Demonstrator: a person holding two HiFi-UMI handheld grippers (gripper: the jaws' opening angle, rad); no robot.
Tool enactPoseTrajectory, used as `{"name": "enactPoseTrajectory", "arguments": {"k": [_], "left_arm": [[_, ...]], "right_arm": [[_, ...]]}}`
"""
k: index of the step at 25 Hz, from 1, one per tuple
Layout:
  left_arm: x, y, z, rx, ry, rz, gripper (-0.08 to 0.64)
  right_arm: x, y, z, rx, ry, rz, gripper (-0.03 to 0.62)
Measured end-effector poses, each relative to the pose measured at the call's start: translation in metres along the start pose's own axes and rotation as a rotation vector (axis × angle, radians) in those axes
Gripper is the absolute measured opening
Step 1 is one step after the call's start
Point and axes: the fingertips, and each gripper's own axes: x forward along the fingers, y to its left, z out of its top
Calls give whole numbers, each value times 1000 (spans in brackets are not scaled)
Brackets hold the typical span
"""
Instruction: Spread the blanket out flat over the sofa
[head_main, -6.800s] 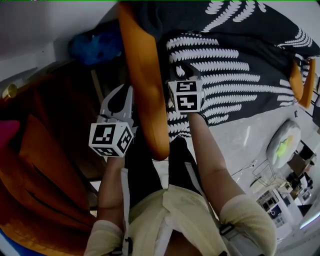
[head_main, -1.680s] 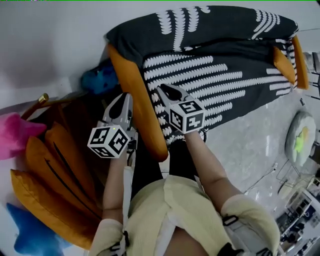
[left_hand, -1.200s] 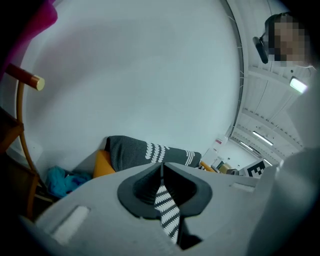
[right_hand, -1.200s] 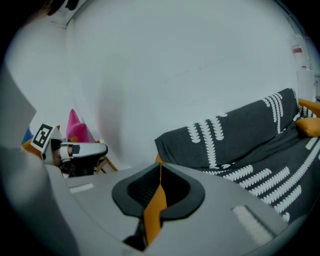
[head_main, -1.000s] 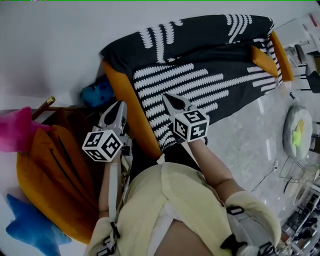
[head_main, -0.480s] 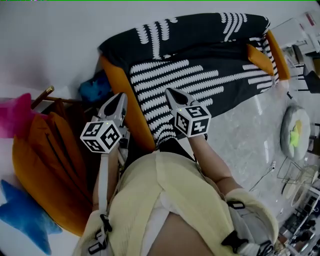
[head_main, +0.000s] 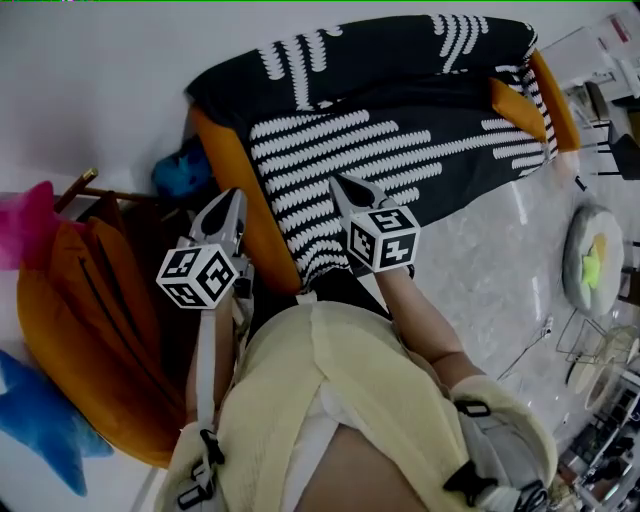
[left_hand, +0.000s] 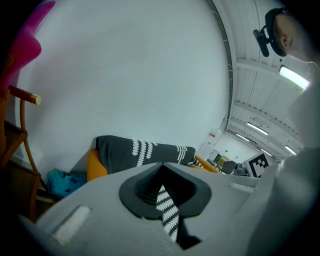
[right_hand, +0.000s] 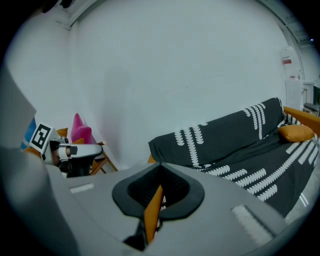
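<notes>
Well, I judge the spreading to be nearly done: the blanket (head_main: 400, 140) lies over the sofa's backrest and seat, from the near armrest (head_main: 235, 190) across to the far end, and its front edge hangs off the seat toward the floor. Both of my tongs are closed and carry nothing. The left tongs (head_main: 232, 198) hang just outside the near armrest, on the side away from the seat. Their jaws are together, and only a sliver of striped cloth shows through the slit beyond them. The right tongs (head_main: 340, 186) sit on the seat side of that armrest, above the blanket's nearest end. Their jaws are pressed together, with the orange of the armrest showing past them.

The blanket's long axis runs with the sofa's length, straight away from the near armrest. On the seat the white fern stripes follow that same line, while on the backrest the few stripes run up and over the top.

The end beside the near armrest is what I would check next, though I cannot tell from here whether it is bunched. If it needs work, I would open the right tongs, pinch the hem close to the armrest and draw it flat toward the front edge without dragging the rest off the backrest.
</notes>
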Motion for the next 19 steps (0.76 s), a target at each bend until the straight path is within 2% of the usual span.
{"name": "enactPoseTrajectory", "arguments": {"k": [10,19], "left_arm": [[6,-35,-26,-6,-2,77,-2],[4,-62,-32,39,7,74,2]], "right_arm": [[-31,-30,-6,9,-16,58,5],[-46,-44,-8,21,-34,69,5]]}}
